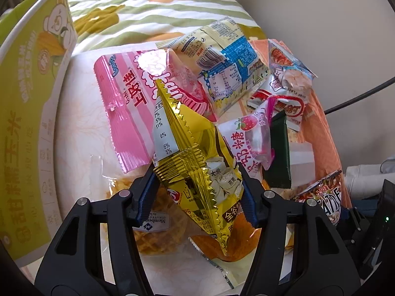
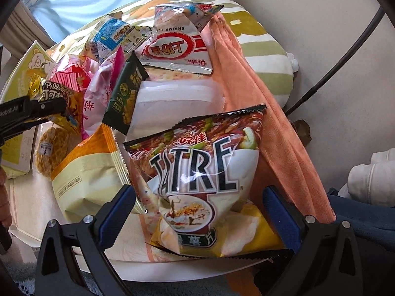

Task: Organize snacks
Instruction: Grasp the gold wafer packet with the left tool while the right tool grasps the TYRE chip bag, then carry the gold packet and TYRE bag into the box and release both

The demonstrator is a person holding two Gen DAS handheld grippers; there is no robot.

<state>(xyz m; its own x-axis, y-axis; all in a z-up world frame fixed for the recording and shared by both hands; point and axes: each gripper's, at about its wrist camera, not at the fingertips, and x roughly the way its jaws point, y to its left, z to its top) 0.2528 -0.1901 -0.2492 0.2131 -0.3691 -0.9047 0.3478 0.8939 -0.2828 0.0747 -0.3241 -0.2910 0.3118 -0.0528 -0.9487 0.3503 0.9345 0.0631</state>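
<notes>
My left gripper (image 1: 197, 202) is shut on a gold foil snack packet (image 1: 195, 172), its blue pads pressing the packet from both sides; it also shows at the left edge of the right wrist view, left gripper (image 2: 37, 108) with the gold packet (image 2: 64, 108). My right gripper (image 2: 197, 214) is open, its fingers straddling a dark chip bag (image 2: 205, 172) with large white lettering, pads apart from it. The pile also holds a pink packet (image 1: 123, 103), a blue-and-yellow packet (image 1: 222, 69), a shrimp-flakes bag (image 2: 177, 46), a strawberry candy packet (image 1: 249, 138) and a dark green packet (image 2: 126, 91).
A green-and-yellow cardboard box (image 1: 27, 98) stands at the left. A waffle-crisp pack (image 1: 158, 229) and an orange-and-cream bag (image 2: 86, 172) lie under the pile on a white surface. An orange cloth (image 2: 259, 98), a striped pillow (image 1: 148, 7) and a black cable (image 2: 333, 69) lie to the right.
</notes>
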